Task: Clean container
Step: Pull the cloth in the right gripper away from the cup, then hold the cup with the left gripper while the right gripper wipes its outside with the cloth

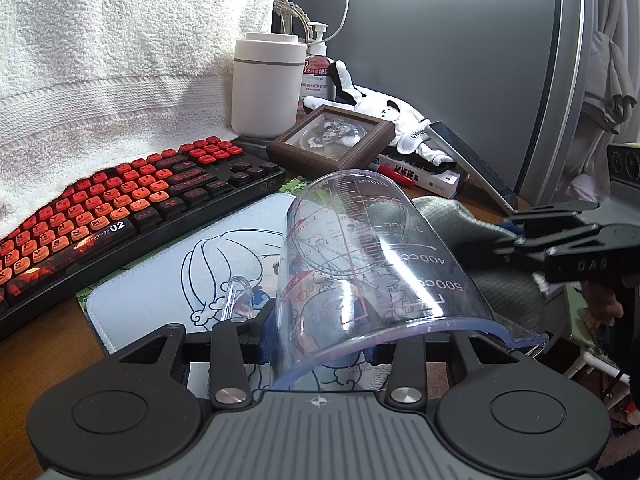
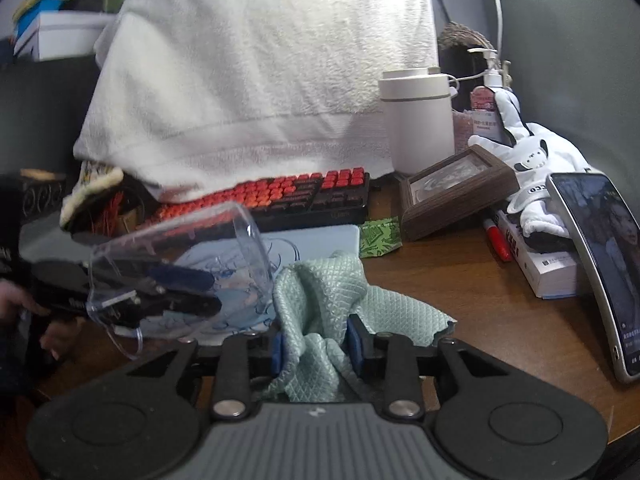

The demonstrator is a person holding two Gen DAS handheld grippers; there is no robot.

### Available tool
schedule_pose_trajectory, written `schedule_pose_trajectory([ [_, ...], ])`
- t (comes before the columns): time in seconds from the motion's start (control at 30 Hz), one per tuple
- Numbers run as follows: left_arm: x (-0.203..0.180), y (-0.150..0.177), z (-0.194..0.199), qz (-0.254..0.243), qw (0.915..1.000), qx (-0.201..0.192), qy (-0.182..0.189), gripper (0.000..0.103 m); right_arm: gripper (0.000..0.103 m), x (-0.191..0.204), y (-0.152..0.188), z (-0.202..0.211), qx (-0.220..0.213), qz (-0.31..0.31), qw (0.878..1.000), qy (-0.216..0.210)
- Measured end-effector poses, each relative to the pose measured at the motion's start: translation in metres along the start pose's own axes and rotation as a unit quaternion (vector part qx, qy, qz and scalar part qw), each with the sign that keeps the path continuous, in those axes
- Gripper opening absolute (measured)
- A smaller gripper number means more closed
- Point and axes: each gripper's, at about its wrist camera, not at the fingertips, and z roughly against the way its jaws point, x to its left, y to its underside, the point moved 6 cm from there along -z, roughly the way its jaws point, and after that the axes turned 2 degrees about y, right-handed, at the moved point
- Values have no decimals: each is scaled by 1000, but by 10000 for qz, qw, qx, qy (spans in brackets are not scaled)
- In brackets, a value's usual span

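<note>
Container (image 1: 360,264): clamped by your left gripper (image 1: 324,340); right gripper (image 2: 316,344) loosely straddled cloth (image 2: 344,300). You needed firmer bite first.

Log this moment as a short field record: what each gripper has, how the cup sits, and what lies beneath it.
left gripper: shut on the wall of the clear measuring cup near its rim
cup pose: tipped on its side, mouth toward the left gripper
right gripper: jaws apart, pale green cloth bunched between the pads; cannot tell if they press it
cloth: rest of it lies on the wooden desk
beneath cup: illustrated mouse pad, beside the red-and-black keyboard
</note>
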Motion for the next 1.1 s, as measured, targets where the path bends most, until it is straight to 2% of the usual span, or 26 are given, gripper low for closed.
schedule_pose_trajectory([
  [0.1,0,0,0,1,10000,0,1,40,42,-7,-7,12,-252,-42,9997,-41],
  [0.17,0,0,0,1,10000,0,1,40,56,-10,-10,15,-376,-18,9993,-16],
  [0.43,0,0,0,2,10000,0,2,40,69,-31,-8,-1,-266,-234,9994,-43],
  [0.7,0,0,0,2,10000,0,3,40,70,-44,-4,-20,-116,-440,9989,-104],
  [0.77,0,0,0,4,10000,0,4,40,66,-43,-3,-19,-85,-448,9989,-126],
  [0.97,0,0,0,-1,10000,0,1,40,37,-38,4,-16,-88,-327,9993,-158],
  [1.1,0,0,0,-3,10000,0,0,40,26,-28,7,-10,-211,-158,9996,-63],
])
